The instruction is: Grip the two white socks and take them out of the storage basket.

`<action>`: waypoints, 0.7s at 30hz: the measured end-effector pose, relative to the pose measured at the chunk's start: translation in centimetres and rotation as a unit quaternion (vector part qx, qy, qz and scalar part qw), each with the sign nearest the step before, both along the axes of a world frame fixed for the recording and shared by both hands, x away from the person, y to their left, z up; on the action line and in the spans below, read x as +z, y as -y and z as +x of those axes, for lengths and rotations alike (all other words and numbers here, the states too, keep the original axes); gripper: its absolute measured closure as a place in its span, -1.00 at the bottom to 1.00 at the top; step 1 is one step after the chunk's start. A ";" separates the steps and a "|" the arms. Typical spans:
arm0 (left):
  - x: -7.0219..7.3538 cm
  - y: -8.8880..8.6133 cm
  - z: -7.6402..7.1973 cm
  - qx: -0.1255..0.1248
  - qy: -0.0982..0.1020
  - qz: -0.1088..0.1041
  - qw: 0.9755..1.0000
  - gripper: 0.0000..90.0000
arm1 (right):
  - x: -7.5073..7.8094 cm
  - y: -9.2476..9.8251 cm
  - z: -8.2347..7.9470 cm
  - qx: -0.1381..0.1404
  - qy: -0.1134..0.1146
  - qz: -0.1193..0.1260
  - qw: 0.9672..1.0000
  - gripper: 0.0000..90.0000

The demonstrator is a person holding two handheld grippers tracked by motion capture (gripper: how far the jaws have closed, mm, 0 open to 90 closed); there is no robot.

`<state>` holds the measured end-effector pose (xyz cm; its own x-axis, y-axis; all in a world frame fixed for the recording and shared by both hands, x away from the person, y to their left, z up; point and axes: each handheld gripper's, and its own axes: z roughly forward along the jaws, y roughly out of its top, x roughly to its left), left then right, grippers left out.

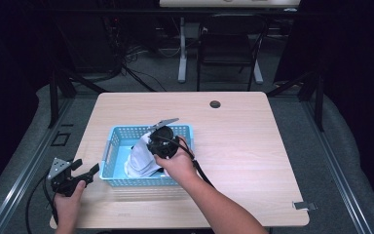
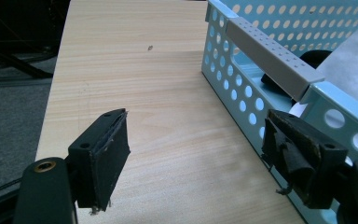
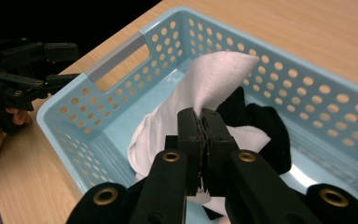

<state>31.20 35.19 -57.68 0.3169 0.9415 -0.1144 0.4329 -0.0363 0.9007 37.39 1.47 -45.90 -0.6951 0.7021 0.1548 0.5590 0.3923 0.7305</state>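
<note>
Inside the blue basket [image 3: 307, 100], the right hand-held gripper [image 3: 204, 122] pinched a white cloth [image 3: 214, 77].
Just beside that basket, the left hand-held gripper [image 2: 200, 154] stood spread over the bench [image 2: 144, 84].

A light wooden tabletop [image 1: 253, 161] stands on grey carpet [image 1: 151, 73]. Behind it, a black folding chair [image 1: 229, 46] sits beside a white table leg [image 1: 182, 48], amid tangled cables [image 1: 126, 61] and dark surroundings.
</note>
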 end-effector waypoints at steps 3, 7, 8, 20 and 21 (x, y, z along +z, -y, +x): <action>0.0 0.0 0.0 0.000 0.000 0.000 1.000 -0.50 | 0.9 0.1 -0.6 0.008 0.028 -0.005 1.000 0.95; 0.0 0.0 0.0 0.000 0.000 0.000 1.000 -0.50 | 1.9 0.4 -1.2 0.008 0.048 0.010 0.999 0.95; 0.0 0.0 0.0 0.000 0.000 0.000 1.000 -0.50 | 2.2 0.6 -1.3 0.007 0.049 0.014 0.999 0.95; 0.0 0.0 0.0 -0.001 -0.002 0.002 1.000 -0.50 | 4.9 3.4 -2.4 -0.008 0.097 0.050 0.994 0.95; 0.0 0.1 0.0 -0.002 -0.002 0.002 1.000 -0.50 | 5.1 3.7 -2.5 -0.010 0.098 0.053 0.994 0.95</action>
<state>31.20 35.13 -57.69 0.3194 0.9410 -0.1118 0.4360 -0.0412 0.8990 34.90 -2.27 -40.82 -0.7052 0.7031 0.0911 0.4083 0.2977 0.8629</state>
